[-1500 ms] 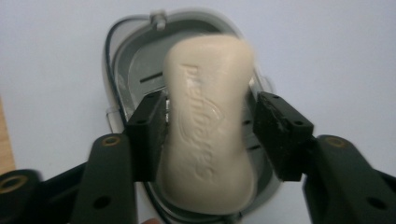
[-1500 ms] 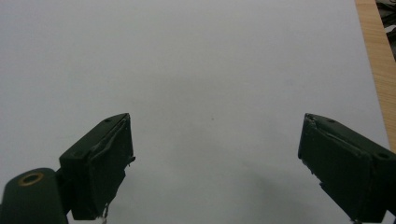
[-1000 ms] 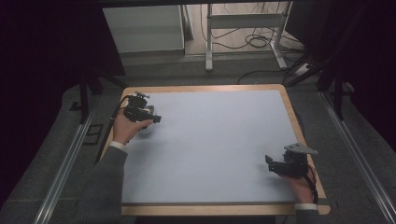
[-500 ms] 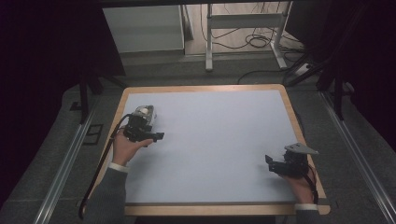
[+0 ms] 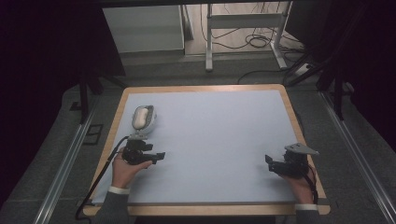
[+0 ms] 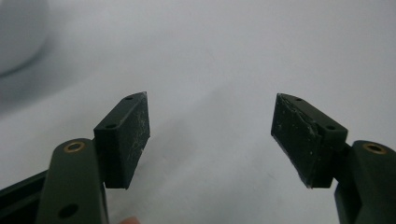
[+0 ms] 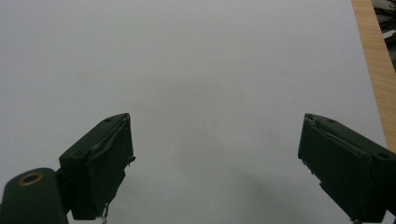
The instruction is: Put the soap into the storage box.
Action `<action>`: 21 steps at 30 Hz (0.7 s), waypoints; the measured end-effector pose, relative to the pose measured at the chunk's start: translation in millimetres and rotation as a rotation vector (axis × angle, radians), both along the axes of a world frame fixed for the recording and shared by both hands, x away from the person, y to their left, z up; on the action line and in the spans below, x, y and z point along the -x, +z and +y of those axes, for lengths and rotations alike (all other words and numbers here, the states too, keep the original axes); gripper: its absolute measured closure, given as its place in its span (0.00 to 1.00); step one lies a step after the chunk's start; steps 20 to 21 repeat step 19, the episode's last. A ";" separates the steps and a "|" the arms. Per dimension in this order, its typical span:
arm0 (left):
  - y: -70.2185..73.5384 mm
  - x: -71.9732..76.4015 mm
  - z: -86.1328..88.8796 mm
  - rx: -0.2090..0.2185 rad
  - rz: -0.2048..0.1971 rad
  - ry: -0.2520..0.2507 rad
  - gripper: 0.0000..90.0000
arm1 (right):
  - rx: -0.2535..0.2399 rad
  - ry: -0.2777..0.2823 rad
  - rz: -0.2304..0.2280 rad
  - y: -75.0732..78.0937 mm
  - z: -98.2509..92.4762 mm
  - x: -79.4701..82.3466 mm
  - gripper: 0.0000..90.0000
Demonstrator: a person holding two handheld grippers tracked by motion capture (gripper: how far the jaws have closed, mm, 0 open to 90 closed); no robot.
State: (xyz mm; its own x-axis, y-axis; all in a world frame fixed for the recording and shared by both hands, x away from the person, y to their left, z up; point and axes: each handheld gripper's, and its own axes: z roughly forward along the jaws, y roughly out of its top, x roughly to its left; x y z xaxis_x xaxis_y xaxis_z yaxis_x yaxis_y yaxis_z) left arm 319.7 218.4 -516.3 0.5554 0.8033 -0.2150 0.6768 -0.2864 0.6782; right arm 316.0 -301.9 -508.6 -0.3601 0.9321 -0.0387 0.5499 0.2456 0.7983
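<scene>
Left gripper (image 5: 156,156): jaws wide apart, empty, low over the pale blue mat (image 5: 219,140). A white oblong object (image 5: 142,118), possibly a computer mouse, lies just beyond it near the mat's left edge. Right gripper (image 5: 272,162): likewise wide apart, empty, well apart. Judged between steps; any pickup requires re-aiming at the object.

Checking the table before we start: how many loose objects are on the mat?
1. A white rounded object lies near the mat's left edge, just beyond the left gripper. The right gripper hovers near the right edge, jaws open and empty.
</scene>
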 end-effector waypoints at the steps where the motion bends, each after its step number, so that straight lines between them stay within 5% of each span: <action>1: 0.0 0.0 0.0 0.000 0.000 0.000 0.31 | 0.000 0.000 0.000 0.0 0.0 0.0 0.11; 3: -1.1 4.4 1.6 -0.018 0.000 0.004 0.30 | 0.001 0.005 0.001 0.3 0.5 0.1 0.11; 10: 0.9 8.1 5.6 0.050 -0.014 0.022 0.31 | 0.010 0.011 -0.003 0.4 2.9 0.4 0.11; 21: 2.5 7.0 6.1 0.022 -0.015 0.023 0.29 | -0.006 0.030 -0.016 3.4 7.1 0.7 0.11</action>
